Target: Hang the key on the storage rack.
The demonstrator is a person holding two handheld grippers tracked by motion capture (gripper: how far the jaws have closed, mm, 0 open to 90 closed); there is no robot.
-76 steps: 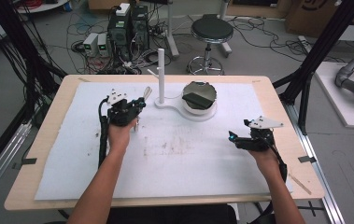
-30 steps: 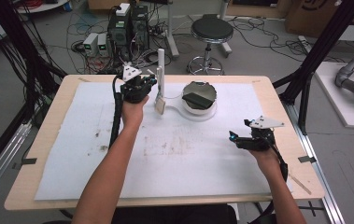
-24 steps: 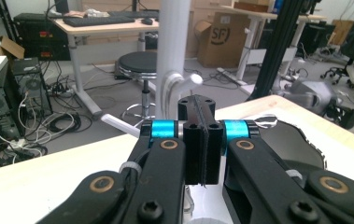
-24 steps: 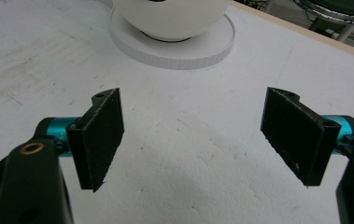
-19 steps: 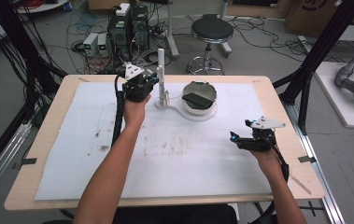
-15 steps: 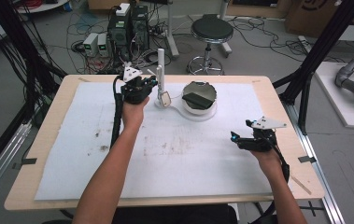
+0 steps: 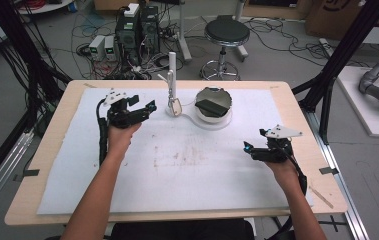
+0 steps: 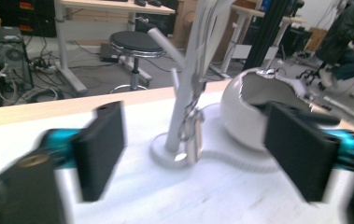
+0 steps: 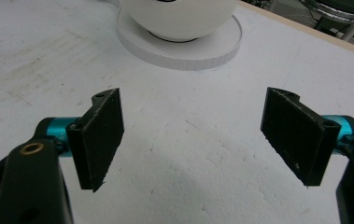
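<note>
The left forearm enters the high view from the bottom edge and extends forward, angled slightly left, across the white mat (image 7: 177, 170) on the counter (image 7: 62, 165). The left claw (image 7: 144, 107) points to the right, toward the white stand (image 7: 172, 80), and sits just beside it without contact. The jaws of the left claw have just been opening; they now stand wide apart with nothing between the pads. In the left gripper view, the left claw (image 8: 193, 154) frames the stand (image 8: 191, 79) and the small metal piece (image 8: 191, 135) hanging on it, both beyond the jaw tips.

The right forearm enters from the lower right. The right claw (image 7: 247, 148) points to the left, level over the mat, well apart from the stand. In the right gripper view, the right claw (image 9: 191, 135) has its jaws spread apart and holds nothing; bare mat lies between them.

No brand, label or writing is legible on any item.

The stand is upright, with its long axis vertical, and rises from a flat white base at the rear centre of the mat. A short peg projects from the post, up and toward the left in both views. The metal piece (image 7: 175, 106) hangs low against the post with its long axis near vertical. The white bowl (image 7: 214, 104) sits on a round pad just right of the stand, joined to the stand's base.
</note>
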